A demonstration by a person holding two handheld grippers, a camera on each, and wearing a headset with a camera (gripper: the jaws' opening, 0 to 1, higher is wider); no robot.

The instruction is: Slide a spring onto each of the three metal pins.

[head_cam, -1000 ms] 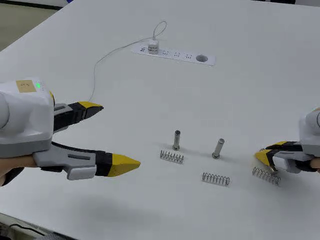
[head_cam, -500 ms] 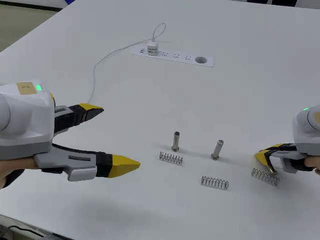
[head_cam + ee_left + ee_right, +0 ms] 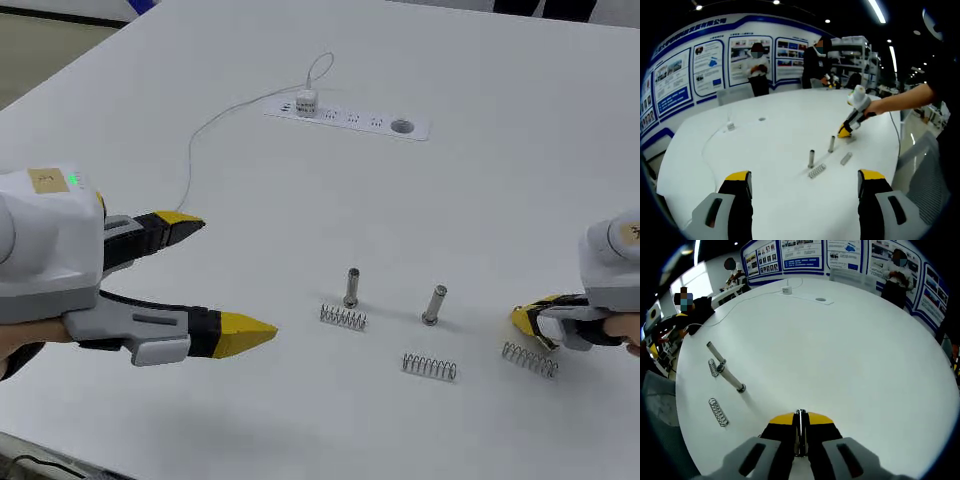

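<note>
So far no spring is sitting on a pin, judging by how things are lying. Two metal pins are standing upright on the white table (image 3: 480,200): the left pin (image 3: 352,285) and the middle pin (image 3: 435,303), near each other but apart. A spring is lying flat in front of each. The left spring (image 3: 343,317) is resting just beside the base of its pin, and the middle spring (image 3: 430,367) is lying a little nearer the person.

The right spring (image 3: 530,360) is lying at the right, just below the tips of the right gripper (image 3: 528,318). That gripper is clenching its jaws on a thin metal rod that is showing between the yellow tips in the right gripper view. I am taking this to be the third pin (image 3: 800,432), though the gripper is hiding most of it.

The left gripper (image 3: 215,275) is hovering well to the left of the parts, with its jaws spread wide and nothing between them. Farther back, a power strip (image 3: 350,115) is lying on the table with a white cable (image 3: 215,115) trailing from it.

All three springs are waiting to be threaded. The work seems to be starting at the right, where the held pin and the nearest spring are sitting close together. The two standing pins are being left for afterwards.
</note>
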